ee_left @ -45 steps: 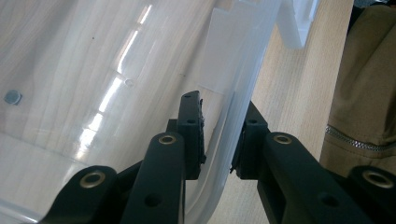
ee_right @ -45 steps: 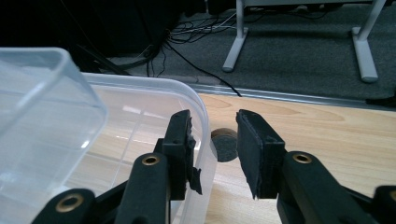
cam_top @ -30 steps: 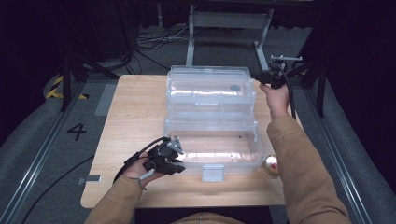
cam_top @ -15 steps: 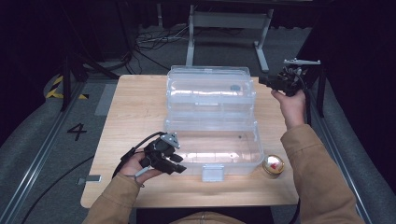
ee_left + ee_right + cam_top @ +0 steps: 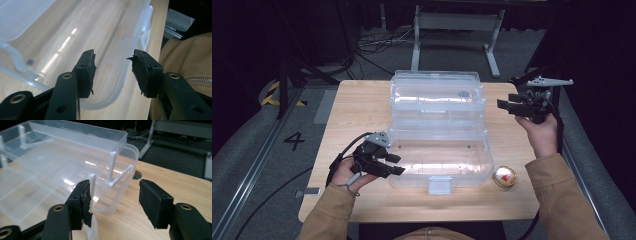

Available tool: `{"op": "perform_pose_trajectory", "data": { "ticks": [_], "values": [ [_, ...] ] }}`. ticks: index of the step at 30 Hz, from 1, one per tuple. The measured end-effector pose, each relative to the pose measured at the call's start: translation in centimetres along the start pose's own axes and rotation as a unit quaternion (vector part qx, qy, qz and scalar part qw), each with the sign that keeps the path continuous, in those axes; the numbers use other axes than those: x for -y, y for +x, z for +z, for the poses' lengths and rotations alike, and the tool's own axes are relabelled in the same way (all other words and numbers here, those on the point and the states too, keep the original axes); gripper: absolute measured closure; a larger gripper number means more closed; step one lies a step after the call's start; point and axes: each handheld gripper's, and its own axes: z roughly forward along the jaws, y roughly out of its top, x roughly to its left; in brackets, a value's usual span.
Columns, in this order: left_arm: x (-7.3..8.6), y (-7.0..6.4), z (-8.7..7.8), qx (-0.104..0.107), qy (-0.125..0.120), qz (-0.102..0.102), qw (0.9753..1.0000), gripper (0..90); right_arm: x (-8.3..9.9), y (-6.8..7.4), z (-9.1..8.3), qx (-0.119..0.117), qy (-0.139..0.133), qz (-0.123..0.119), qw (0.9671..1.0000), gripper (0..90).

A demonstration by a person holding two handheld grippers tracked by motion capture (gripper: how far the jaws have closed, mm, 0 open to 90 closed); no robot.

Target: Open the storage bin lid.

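A clear plastic box lies opened flat on the middle of the wooden table, its lid half stretched toward the far edge and its tray half toward the near edge, latch tab facing the person. The left gripper is down low at the near-left corner of the tray half, jaws spread wide and gripping nothing; in the left gripper view that gripper has the rounded corner rim of the box sitting in the gap between its two pads, with a tan sleeve off to the side. Over on the far right, the right gripper is held up beside the lid half, close to its right edge, jaws also wide apart and empty. From its own camera the right gripper frames the lid's corner and thin white ribs of the box. A small round gold-rimmed object rests on the table just right of the tray's near corner.
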Motion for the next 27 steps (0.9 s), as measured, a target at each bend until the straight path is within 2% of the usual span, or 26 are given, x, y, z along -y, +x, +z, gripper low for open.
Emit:
{"op": "perform_pose_trajectory", "data": {
  "ticks": [5,7,10,13,16,23,27],
  "values": [
    [0.2,0.4,-0.7,-0.009,-0.010,-0.009,0.9999,52.7,1.0,0.8,-1.1,-0.002,0.005,-0.013,0.9999,42.1],
    [0.3,0.5,-1.0,-0.014,-0.016,-0.014,0.9997,52.7,1.9,1.1,-1.6,-0.013,0.010,-0.015,0.9998,40.9],
    [0.5,0.7,-1.6,-0.020,-0.021,-0.020,0.9994,52.5,2.8,1.3,-2.1,-0.016,0.012,-0.016,0.9997,39.1],
    [0.6,1.1,-2.1,-0.028,-0.026,-0.030,0.9988,52.5,3.4,1.3,-2.7,-0.024,0.008,-0.017,0.9995,38.2],
    [0.6,1.6,-2.5,-0.045,-0.026,-0.049,0.9974,52.8,3.6,1.2,-3.3,-0.022,0.005,-0.021,0.9995,37.3],
    [0.6,2.0,-3.2,-0.052,-0.036,-0.060,0.9962,52.6,4.3,0.9,-4.0,-0.026,0.013,-0.022,0.9993,36.6],
    [0.5,2.3,-3.5,-0.065,-0.036,-0.068,0.9950,52.7,4.9,0.6,-4.4,-0.023,0.024,-0.024,0.9992,36.2]
  ]
}}
